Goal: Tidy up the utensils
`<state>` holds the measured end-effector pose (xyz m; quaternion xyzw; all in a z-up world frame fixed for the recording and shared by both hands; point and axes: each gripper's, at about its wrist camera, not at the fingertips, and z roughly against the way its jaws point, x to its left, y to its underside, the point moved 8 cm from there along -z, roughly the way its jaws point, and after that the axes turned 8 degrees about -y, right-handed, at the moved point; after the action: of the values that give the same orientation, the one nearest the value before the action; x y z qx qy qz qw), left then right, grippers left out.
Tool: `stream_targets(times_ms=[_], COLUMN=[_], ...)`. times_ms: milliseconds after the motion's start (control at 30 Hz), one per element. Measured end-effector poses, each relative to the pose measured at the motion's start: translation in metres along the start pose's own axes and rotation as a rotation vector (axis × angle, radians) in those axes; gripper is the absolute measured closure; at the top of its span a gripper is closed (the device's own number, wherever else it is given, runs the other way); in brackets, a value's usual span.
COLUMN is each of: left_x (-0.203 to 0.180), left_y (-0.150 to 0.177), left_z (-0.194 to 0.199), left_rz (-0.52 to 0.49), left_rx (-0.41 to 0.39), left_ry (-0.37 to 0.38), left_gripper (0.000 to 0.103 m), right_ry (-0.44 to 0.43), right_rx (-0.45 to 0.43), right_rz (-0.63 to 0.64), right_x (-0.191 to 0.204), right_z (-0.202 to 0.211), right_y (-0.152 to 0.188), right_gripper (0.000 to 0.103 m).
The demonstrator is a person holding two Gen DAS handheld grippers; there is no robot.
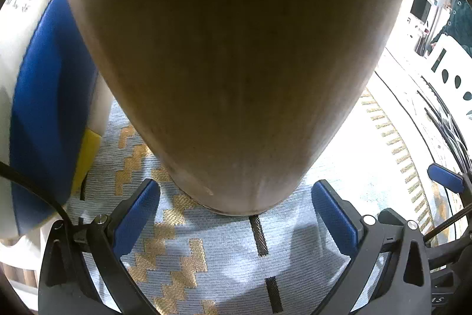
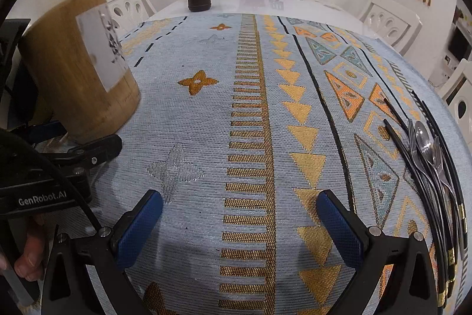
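Utensils (image 2: 427, 155) lie partly cut off at the right edge; the bamboo holder (image 1: 236, 64) blocks the left view. Both the left gripper (image 1: 236, 214) and the right gripper (image 2: 239, 223) gape wide, empty.

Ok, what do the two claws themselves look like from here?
Both claws, left and right, have black angular frames with silver pivot screws and blue textured pads. In the right wrist view, the left unit's black body reads "GenRobot.AI", with a black cable running across it.
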<state>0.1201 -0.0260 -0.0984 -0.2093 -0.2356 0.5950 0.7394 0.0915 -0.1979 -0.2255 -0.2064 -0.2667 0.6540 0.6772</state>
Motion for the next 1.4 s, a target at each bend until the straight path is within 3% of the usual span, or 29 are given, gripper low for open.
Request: stream_targets(times_ms=[700, 1100, 1400], left_x=[0.002, 0.017, 0.008], left_y=[0.015, 0.052, 0.074], left_z=[-0.083, -0.108, -0.12], left_rz=[-0.001, 0.0, 0.001], left_rx=[0.0, -0.002, -0.001], left_ry=[0.002, 0.005, 0.008], left_gripper=[0.0, 0.0, 0.0], right_ry=[-0.001, -0.001, -0.001], right_rx=[0.0, 0.001, 0.001], right_rz=[0.001, 0.002, 0.002], right_x=[0.0, 0.0, 0.0], right_z=[0.0, 0.0, 0.0], right_y=[0.0, 0.001, 0.001], right_gripper=[0.0, 0.0, 0.0])
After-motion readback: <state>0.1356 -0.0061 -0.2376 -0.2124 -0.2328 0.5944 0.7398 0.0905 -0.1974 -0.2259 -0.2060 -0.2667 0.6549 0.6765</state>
